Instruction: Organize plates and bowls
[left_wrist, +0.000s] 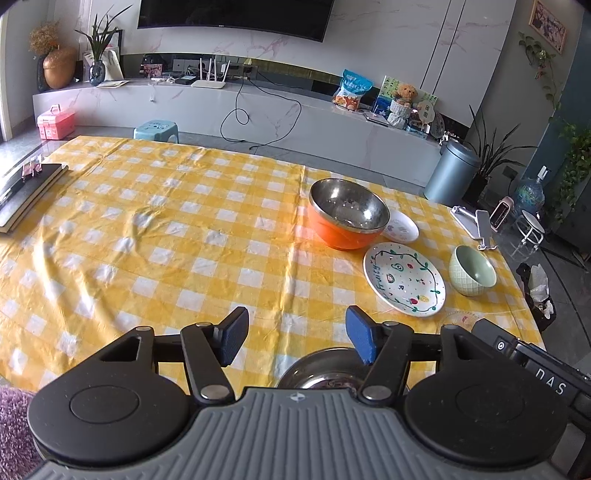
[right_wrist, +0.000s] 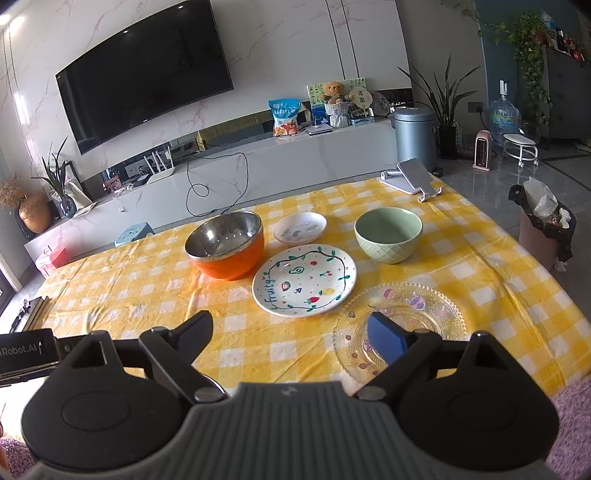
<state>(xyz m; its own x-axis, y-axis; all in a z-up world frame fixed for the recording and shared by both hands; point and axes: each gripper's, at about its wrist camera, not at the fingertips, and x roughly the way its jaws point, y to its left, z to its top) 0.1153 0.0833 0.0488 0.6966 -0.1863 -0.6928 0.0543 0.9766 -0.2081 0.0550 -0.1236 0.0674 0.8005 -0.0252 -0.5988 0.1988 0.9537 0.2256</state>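
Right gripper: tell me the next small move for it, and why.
Probably lower the right gripper toward the near rim of the clear glass plate and close on it. It is open and holds nothing, one finger already sits over that plate, and the plate lies flat and apart from the Fruity plate, so it looks the easiest to start stacking.

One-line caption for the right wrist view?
Open right hand-held gripper hovering over a clear glass plate beside the Fruity plate.
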